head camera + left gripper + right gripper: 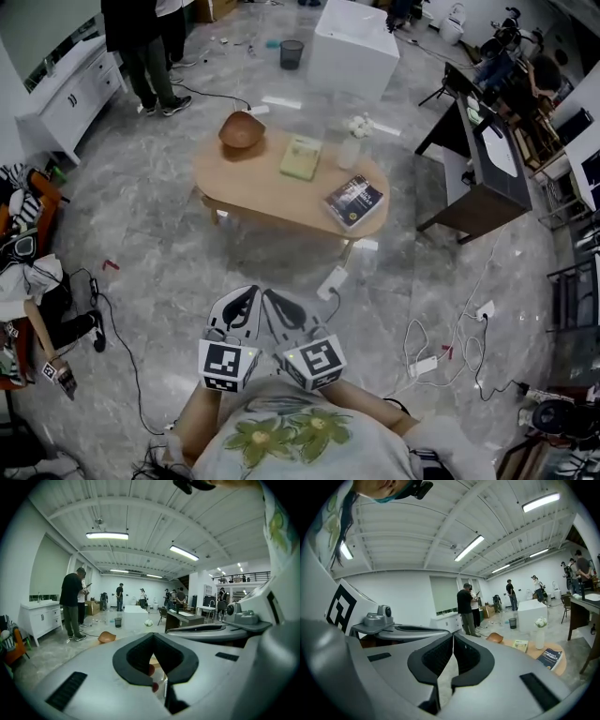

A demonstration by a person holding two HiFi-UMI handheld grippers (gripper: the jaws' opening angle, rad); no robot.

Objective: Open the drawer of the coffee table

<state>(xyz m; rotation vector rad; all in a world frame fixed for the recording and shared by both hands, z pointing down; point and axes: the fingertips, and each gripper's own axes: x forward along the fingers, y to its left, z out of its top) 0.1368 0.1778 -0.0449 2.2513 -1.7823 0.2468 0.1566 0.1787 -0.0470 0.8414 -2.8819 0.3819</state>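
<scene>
Close against the person's shirt [281,436], the left gripper [249,292] and right gripper [272,296] sit side by side, pointing almost level toward the coffee table [272,192]. Each has its jaws pressed together on nothing. Well ahead of them stands that oval wooden table; I cannot make out its drawer. On top are a wooden bowl [242,129], a green book [301,157], a dark book [354,202] and a vase [350,150] holding white flowers [358,124].
</scene>
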